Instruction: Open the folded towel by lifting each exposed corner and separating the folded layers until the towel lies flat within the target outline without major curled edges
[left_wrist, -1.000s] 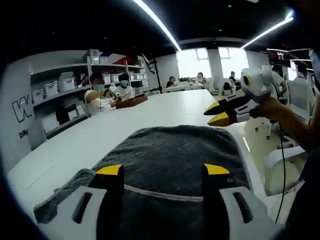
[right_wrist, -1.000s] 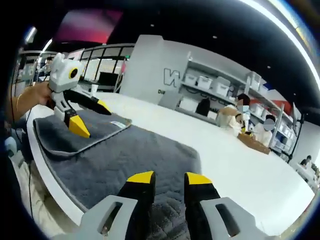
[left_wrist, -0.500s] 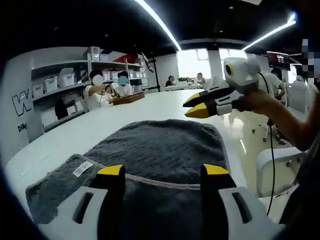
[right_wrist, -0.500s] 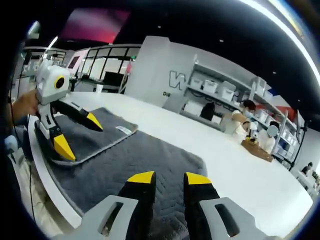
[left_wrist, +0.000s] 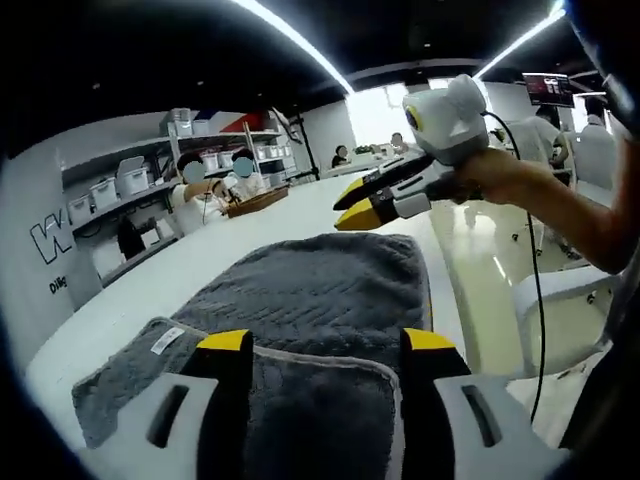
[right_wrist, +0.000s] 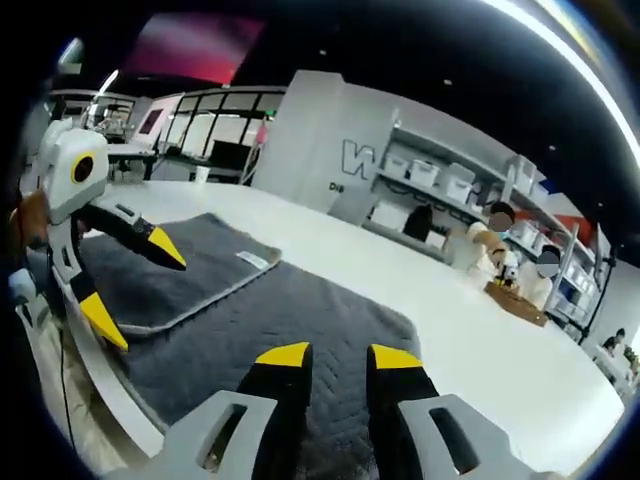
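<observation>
— Hovering over the grey towel (left_wrist: 320, 300) on the white worktop (left_wrist: 150, 290), the left tongs (left_wrist: 325, 340) are gaping wide, gripping nothing. Where next?
— Aiming at the folded flap's (right_wrist: 175, 275) hemmed edge — pinching low, peeling slowly outward.
— And the right tongs (right_wrist: 335, 355)?
— Nearly closed, empty, floating above the far end. Compared with a second ago, they are sitting further left in the left gripper view.

I get bright, even light from ceiling strips (left_wrist: 290, 40) and far windows (left_wrist: 375, 100); glare streaks the white desk (left_wrist: 470, 250), and fisheye bending warps everything near my edges.
</observation>
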